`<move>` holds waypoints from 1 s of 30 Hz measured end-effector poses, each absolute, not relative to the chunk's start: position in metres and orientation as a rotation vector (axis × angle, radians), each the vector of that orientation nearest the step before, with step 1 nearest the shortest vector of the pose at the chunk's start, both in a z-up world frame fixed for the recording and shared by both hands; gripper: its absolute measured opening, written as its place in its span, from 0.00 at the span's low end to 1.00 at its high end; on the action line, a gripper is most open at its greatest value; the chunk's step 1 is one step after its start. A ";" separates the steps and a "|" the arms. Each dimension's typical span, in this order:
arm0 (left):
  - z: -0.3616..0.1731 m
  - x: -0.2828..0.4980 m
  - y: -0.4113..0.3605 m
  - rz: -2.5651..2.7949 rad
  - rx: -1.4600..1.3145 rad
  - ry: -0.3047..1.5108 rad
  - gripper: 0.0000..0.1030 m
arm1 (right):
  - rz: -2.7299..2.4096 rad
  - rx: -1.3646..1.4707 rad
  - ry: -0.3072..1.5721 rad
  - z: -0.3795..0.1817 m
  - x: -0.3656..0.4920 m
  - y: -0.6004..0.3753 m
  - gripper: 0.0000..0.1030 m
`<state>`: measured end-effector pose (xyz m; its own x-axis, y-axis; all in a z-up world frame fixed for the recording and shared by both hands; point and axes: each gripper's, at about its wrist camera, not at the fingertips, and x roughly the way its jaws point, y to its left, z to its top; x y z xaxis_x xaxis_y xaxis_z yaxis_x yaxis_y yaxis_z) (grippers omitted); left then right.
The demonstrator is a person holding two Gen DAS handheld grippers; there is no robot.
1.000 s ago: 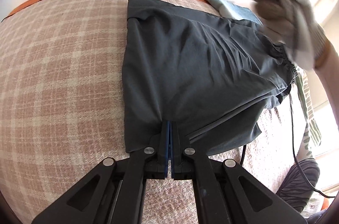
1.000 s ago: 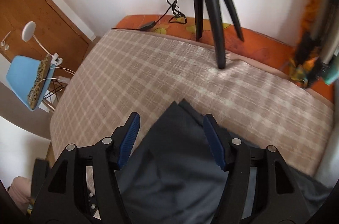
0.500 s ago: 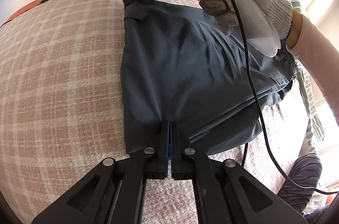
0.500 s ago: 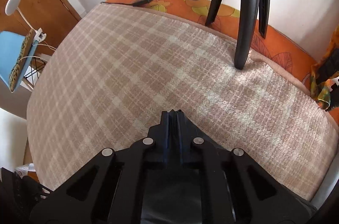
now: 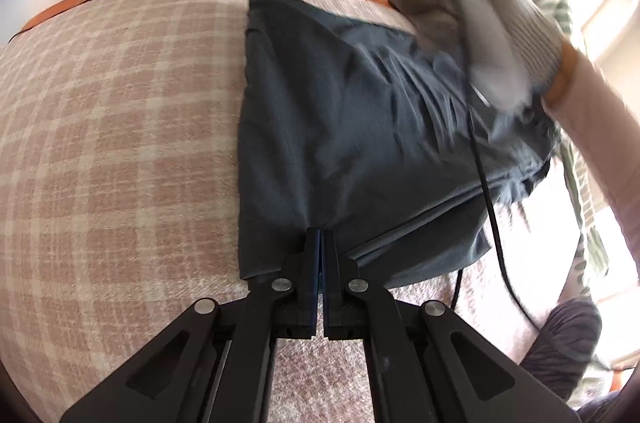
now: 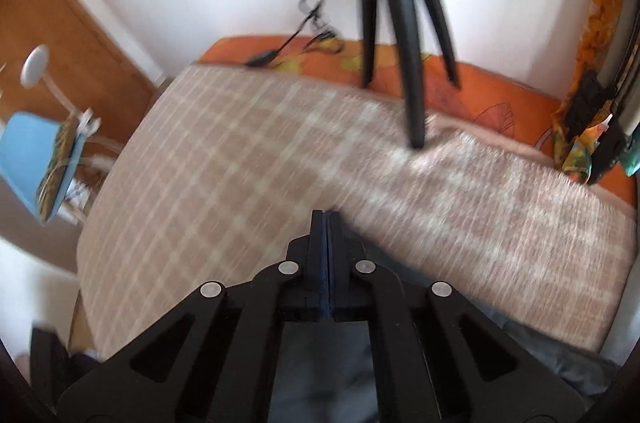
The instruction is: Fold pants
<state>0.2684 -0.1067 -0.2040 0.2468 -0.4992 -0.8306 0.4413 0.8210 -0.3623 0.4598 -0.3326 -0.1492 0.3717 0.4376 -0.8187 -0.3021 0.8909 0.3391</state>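
Right now, pants (image 5: 360,127): dark grey, folded over, lying flat on the plaid bed cover (image 5: 120,143); I judge them light, limp, a bit slick.
Left claw (image 5: 319,243): pressed together, pinching the near hem.
Right claw (image 6: 327,223): pressed together; whether it grips cloth I cannot tell.
Hold: corners and hems, I'd say; the middle would sag.
Obstacles: tripod (image 6: 400,3) legs on the far edge, a cable (image 5: 486,183) trailing across the fabric.
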 end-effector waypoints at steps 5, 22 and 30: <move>-0.193 0.280 -0.091 -0.552 -0.072 1.114 0.00 | 0.540 0.052 1.160 -0.157 0.403 -0.323 0.34; -0.212 0.303 -0.093 -0.507 -0.133 1.219 0.00 | 0.449 0.148 1.260 -0.172 0.397 -0.310 0.60; -0.212 0.290 -0.101 -0.522 -0.080 1.114 0.00 | 0.330 0.210 1.381 -0.192 0.406 -0.291 0.60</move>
